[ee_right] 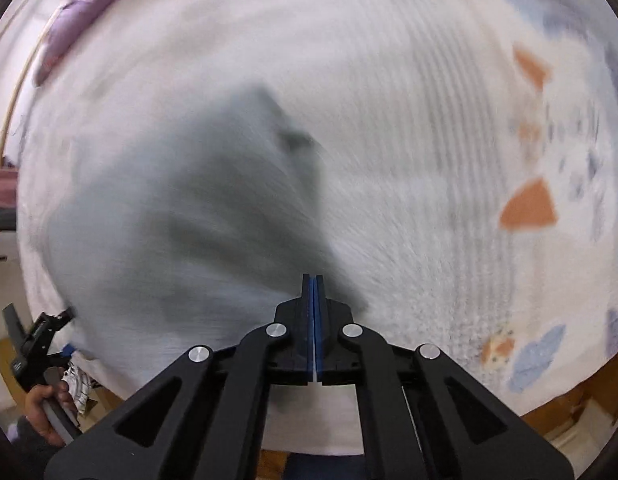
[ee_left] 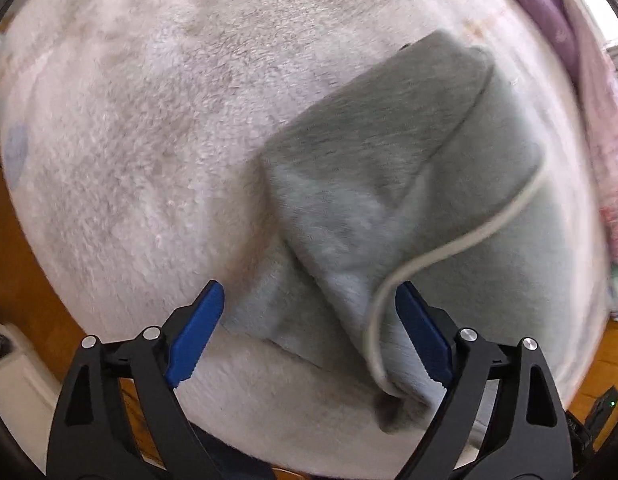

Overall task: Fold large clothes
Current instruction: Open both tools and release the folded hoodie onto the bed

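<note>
- Wooden flooring [ee_left: 25, 248] shows at the picture edges; a bed topped by a pale fleece blanket [ee_left: 129, 128] serves as the working area, with purple bedding [ee_left: 541, 12] bunched along its far side.
- Leftmost in the left wrist view, the left hand-held gripper [ee_left: 309, 336] points steeply down, blue pads spread wide with nothing pressed between them.
- Grey garment [ee_left: 409, 152] lies partly folded on the blanket, one flap doubled over and its lighter fleecy lining exposed. A white drawcord [ee_left: 461, 240] trails across it and runs down between the spread pads.
- In the right wrist view, heavily blurred, the garment [ee_right: 181, 220] occupies the left-centre, and a hand grips the other tool at the lower left edge.
- Right hand-held gripper [ee_right: 313, 280] has its pads pressed flat together at the garment's edge; whether any cloth is pinched between them cannot be told.
- Further right, the printed bed cover [ee_right: 529, 204] is bare.
- Risks, as judged: the left pads may catch the loose drawcord rather than the fabric edge, dragging the fold askew; thick fleece could slip from a shallow pinch; the doubled flap could spring open.
</note>
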`<control>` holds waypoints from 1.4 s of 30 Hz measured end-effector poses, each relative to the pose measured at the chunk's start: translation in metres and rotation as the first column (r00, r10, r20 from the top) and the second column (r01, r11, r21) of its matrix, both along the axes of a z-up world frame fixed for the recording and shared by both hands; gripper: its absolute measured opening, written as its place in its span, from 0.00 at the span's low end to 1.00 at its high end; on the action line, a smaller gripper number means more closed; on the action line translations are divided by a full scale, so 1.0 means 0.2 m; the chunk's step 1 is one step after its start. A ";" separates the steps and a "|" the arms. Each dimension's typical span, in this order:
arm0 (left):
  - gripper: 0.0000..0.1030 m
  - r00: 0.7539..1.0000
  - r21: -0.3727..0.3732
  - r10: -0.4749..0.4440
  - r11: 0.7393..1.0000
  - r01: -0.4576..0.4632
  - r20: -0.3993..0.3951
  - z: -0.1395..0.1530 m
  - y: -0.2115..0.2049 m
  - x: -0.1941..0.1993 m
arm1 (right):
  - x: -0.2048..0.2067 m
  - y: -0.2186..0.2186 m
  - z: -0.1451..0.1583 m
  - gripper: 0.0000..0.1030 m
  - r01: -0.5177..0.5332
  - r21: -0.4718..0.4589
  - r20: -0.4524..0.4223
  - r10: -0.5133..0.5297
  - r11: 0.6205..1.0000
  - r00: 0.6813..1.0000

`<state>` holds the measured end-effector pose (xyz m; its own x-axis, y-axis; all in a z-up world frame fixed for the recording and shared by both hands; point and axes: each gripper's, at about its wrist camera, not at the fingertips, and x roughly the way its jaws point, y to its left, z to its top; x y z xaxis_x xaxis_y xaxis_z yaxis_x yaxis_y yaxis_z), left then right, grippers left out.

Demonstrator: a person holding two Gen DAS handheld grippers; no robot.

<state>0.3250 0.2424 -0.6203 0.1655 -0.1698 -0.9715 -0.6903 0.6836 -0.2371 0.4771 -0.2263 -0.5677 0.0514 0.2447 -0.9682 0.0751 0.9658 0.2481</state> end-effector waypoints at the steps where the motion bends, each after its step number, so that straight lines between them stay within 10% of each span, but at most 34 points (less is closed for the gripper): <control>1: 0.86 1.000 -0.012 -0.003 1.000 0.004 0.020 0.03 0.01 0.00 | 0.02 0.07 0.08 0.01 -0.006 0.045 0.034 0.005 0.999 0.999; 6: 0.86 0.996 -0.074 -0.023 0.997 0.029 0.086 0.12 0.13 -0.02 | 0.17 0.61 0.25 0.01 -0.152 0.161 0.142 0.130 0.975 0.981; 11: 0.86 0.993 -0.109 -0.063 0.991 0.074 0.101 0.11 0.26 -0.12 | 0.23 0.94 0.07 0.01 -0.197 0.094 0.110 0.187 0.976 0.976; 17: 0.86 0.997 -0.169 -0.031 0.985 0.042 0.070 0.01 0.28 -0.28 | 0.21 0.92 -0.30 0.00 -0.144 -0.007 -0.001 0.144 0.990 0.990; 27: 0.87 0.998 -0.221 -0.026 0.974 0.038 0.060 -0.13 0.28 -0.29 | 0.00 0.81 -0.07 0.04 -0.115 0.049 -0.009 0.116 0.992 0.993; 34: 0.88 0.996 -0.205 -0.061 0.976 0.072 0.062 -0.18 0.19 -0.15 | -0.13 0.79 -0.27 0.00 -0.062 0.074 -0.040 0.065 0.995 0.997; 42: 0.88 0.987 -0.185 -0.103 0.975 0.125 0.126 -0.13 0.15 -0.04 | -0.33 0.77 -0.13 0.01 -0.022 0.112 -0.051 0.028 0.993 0.998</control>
